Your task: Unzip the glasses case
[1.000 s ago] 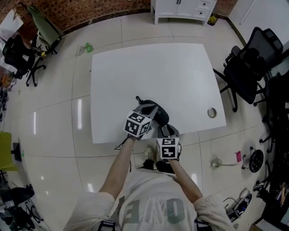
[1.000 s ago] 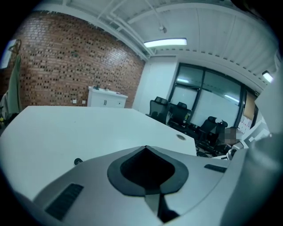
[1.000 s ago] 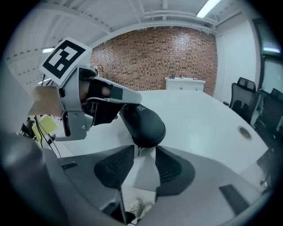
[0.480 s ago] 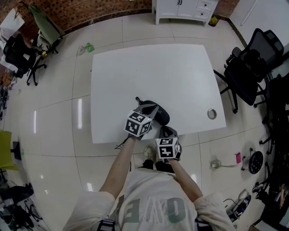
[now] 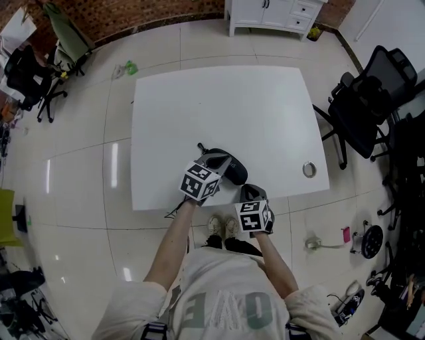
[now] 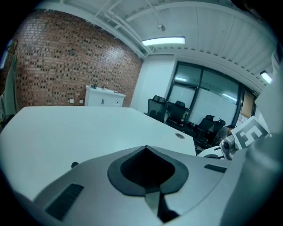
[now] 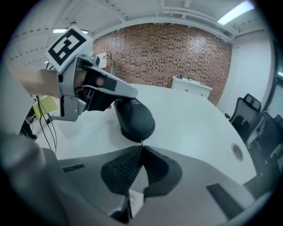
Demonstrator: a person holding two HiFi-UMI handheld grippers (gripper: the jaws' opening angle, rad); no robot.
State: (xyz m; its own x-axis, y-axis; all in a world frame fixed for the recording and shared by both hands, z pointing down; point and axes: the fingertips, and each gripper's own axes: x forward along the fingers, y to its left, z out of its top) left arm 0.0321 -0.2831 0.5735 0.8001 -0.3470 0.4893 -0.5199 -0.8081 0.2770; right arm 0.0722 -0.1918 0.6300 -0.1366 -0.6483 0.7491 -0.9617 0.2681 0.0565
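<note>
A black glasses case [image 5: 234,172] lies near the front edge of the white table [image 5: 219,106]. My left gripper [image 5: 216,164] reaches over the case's left end and is shut on it; in the right gripper view its dark fingers [image 7: 104,93] clamp that end of the case [image 7: 135,117]. In its own view the left gripper [image 6: 146,148] shows smooth black between its jaws. My right gripper [image 5: 247,192] is at the case's near end. Its jaws have just been closing, and the right gripper [image 7: 141,145] now pinches the small metal zipper pull [image 7: 141,141].
A round cable grommet [image 5: 309,169] sits in the table's right front corner. Black office chairs [image 5: 362,99] stand to the right, and a white cabinet [image 5: 272,13] stands beyond the table. The person's shoes [image 5: 222,226] show under the front edge.
The right gripper has shifted slightly to the right and rolled a little at the case's near end. The left gripper and the case have kept their place.
</note>
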